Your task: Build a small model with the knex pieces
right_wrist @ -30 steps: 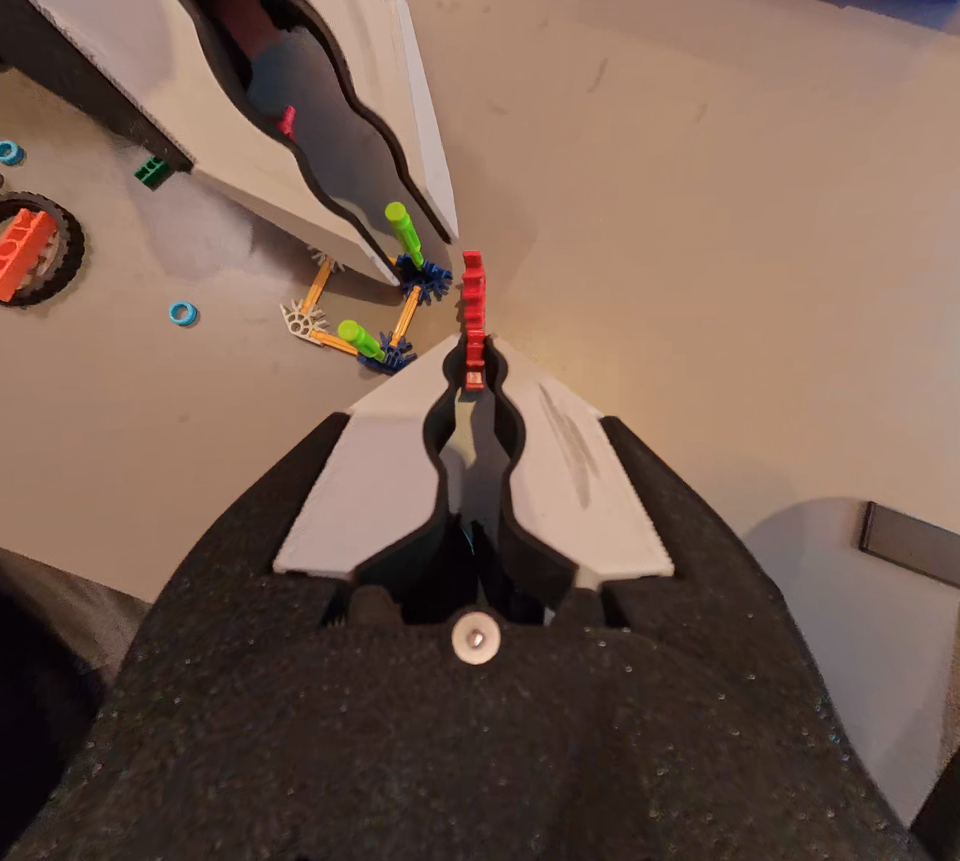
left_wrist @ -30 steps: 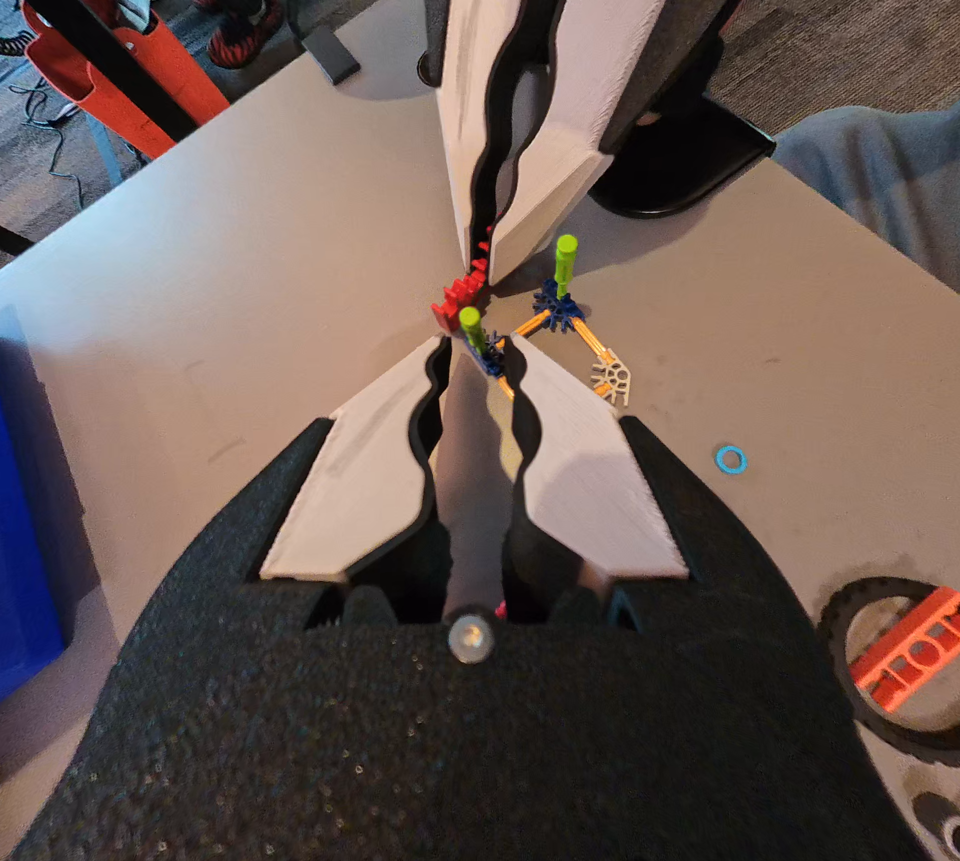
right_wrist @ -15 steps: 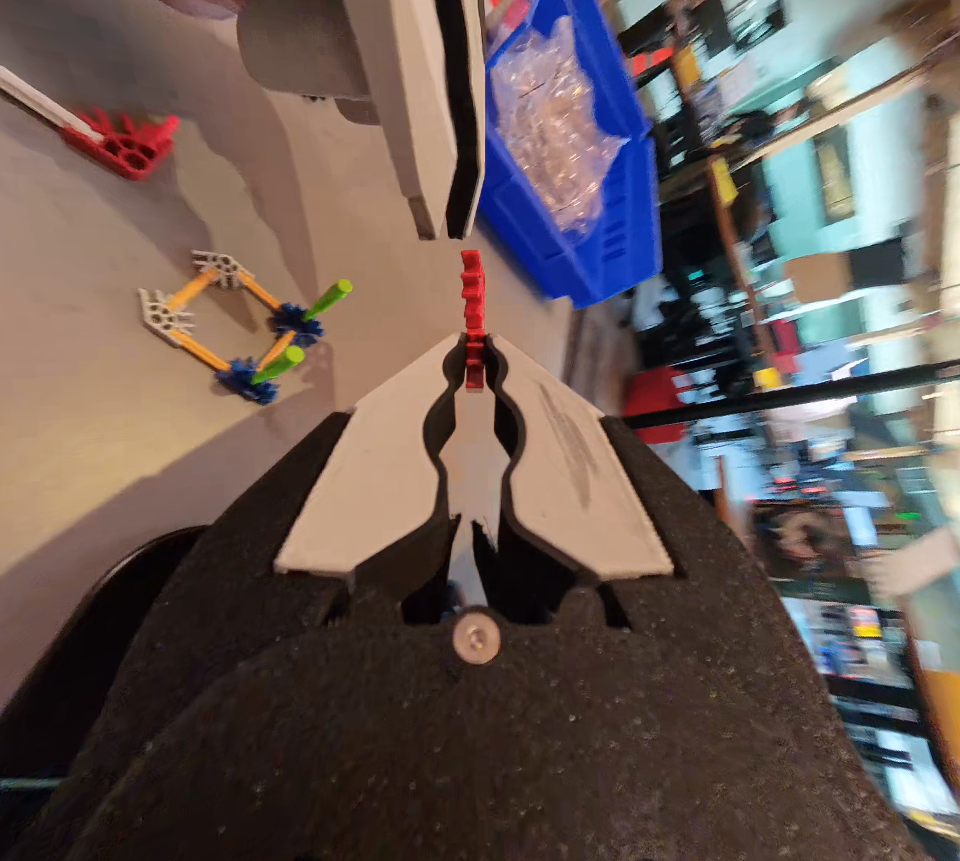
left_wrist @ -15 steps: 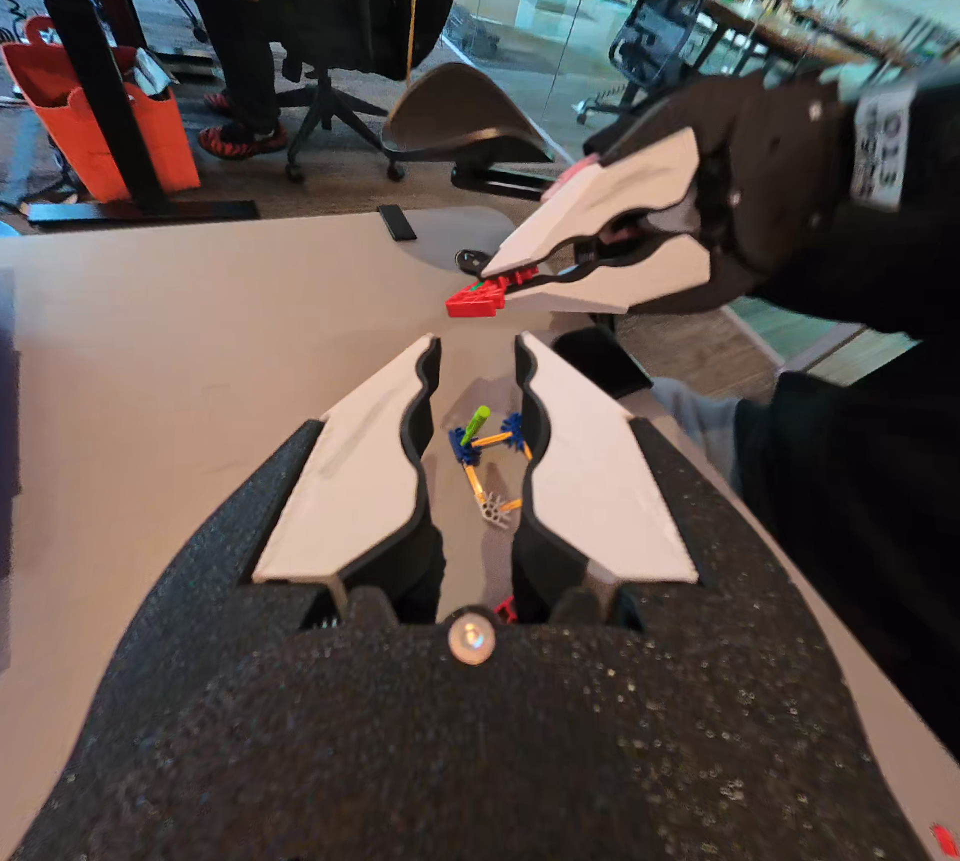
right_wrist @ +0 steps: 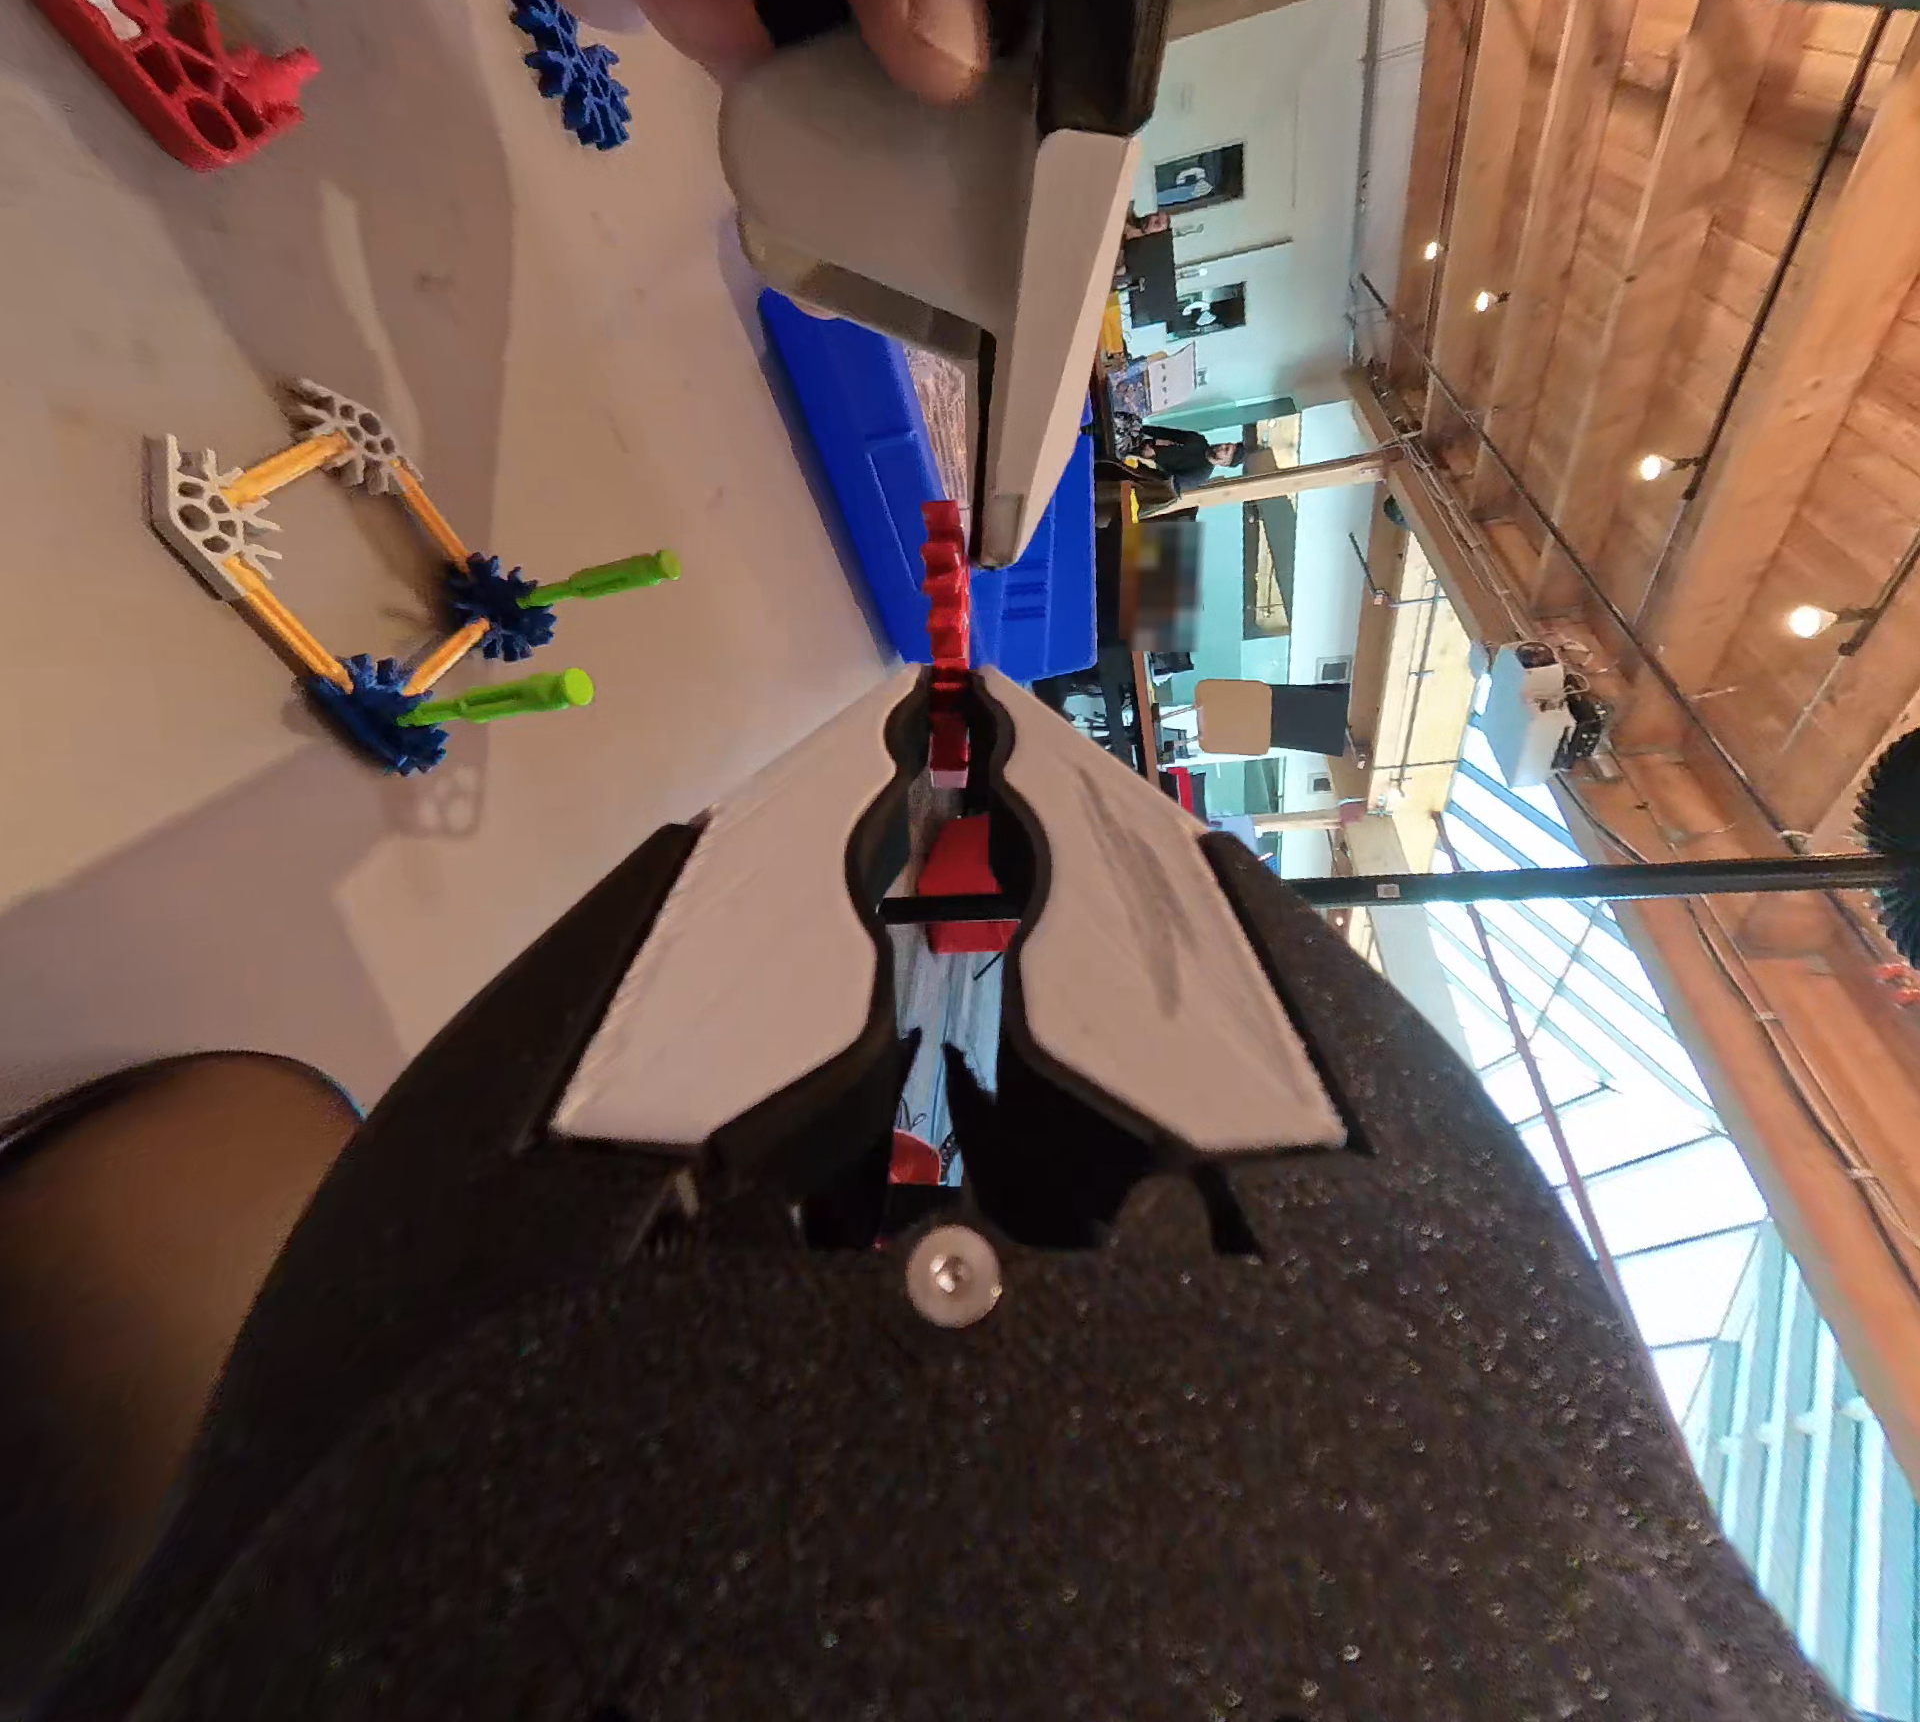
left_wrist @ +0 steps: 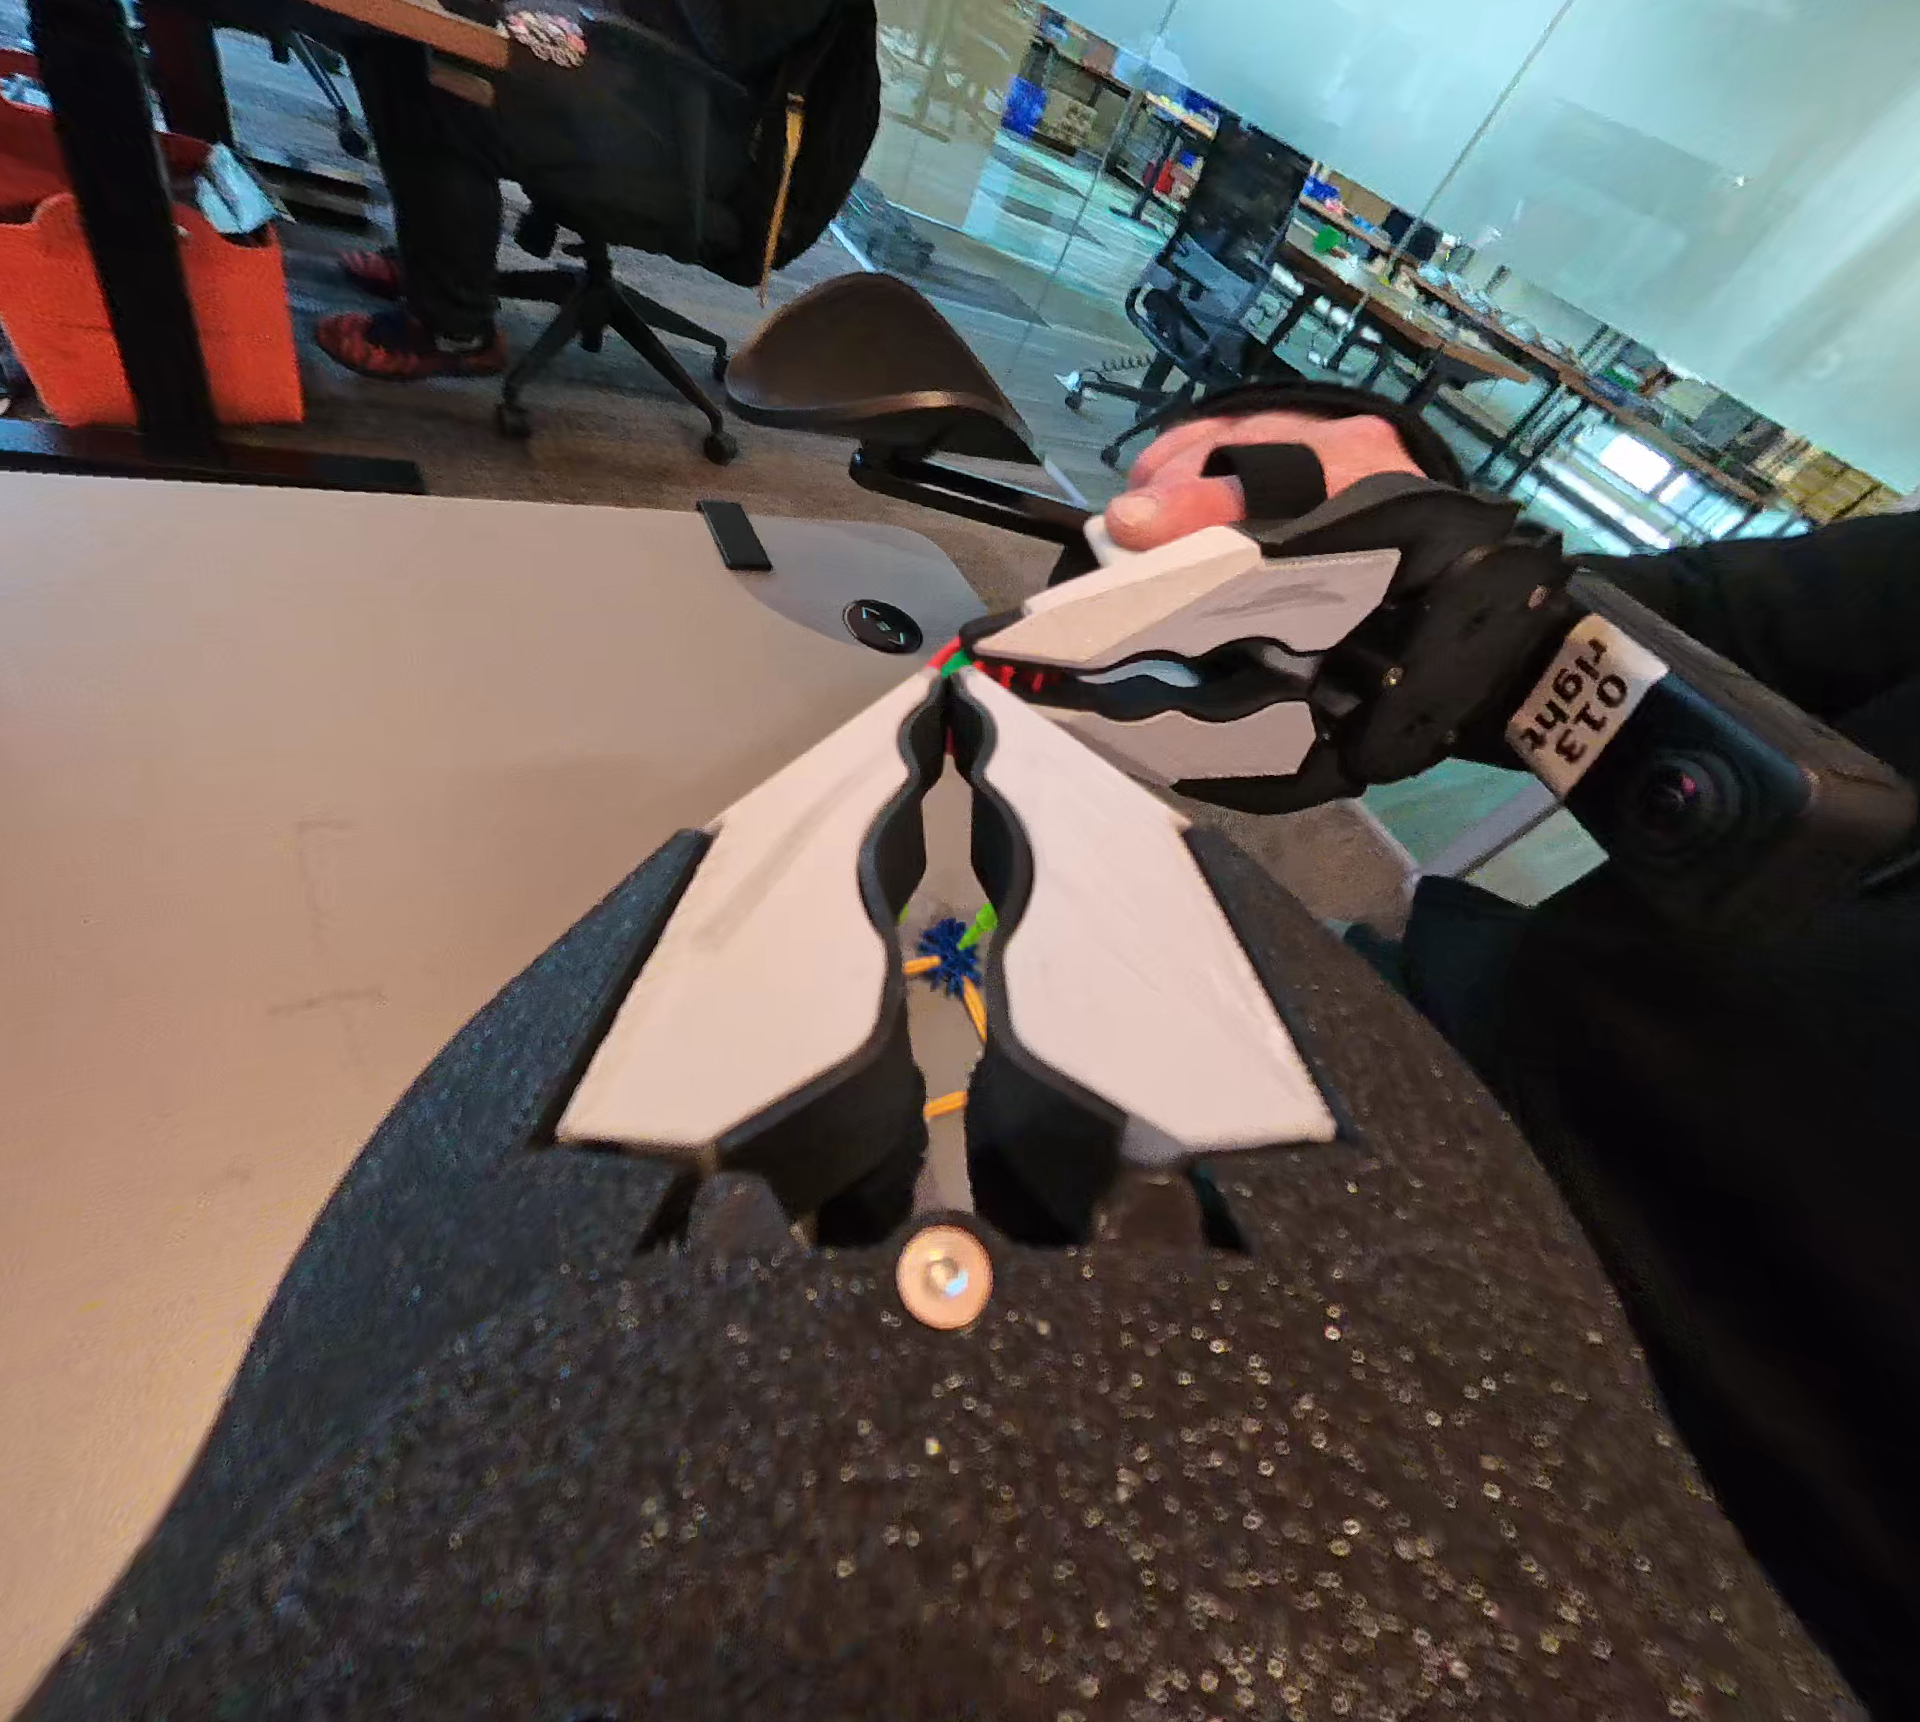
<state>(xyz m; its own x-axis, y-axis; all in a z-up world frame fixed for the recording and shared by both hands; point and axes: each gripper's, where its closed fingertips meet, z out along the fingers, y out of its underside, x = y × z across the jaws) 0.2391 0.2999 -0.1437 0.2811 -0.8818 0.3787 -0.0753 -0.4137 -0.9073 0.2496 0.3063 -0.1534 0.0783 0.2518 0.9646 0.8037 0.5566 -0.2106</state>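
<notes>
My right gripper (right_wrist: pixel 948 680) is shut on a flat red toothed connector (right_wrist: pixel 945 592) and holds it in the air above the table. The connector's free end sticks out past the fingertips. My left gripper (left_wrist: pixel 943 698) is closed to a narrow slit on that free end, tip to tip with the right gripper (left_wrist: pixel 982 654). In the right wrist view the left gripper (right_wrist: pixel 985 534) comes down from above, a thumb on it. A square of orange rods, grey and blue connectors and two green rods (right_wrist: pixel 343 571) lies on the table below, and also shows between the left jaws (left_wrist: pixel 948 960).
The beige table (left_wrist: pixel 312 737) carries a red connector on a white rod (right_wrist: pixel 177 72), a loose blue connector (right_wrist: pixel 577 62) and a blue bin (right_wrist: pixel 873 446). A black round control (left_wrist: pixel 883 628) sits near the far edge. Behind are a brown stool (left_wrist: pixel 873 363) and a seated person (left_wrist: pixel 665 62). Only a small space, under 4 cm, lies between the two pairs of fingers.
The left gripper, open half a second ago, has closed and come up to the red connector's free end. The right gripper has kept hold and moved closer to the left.
</notes>
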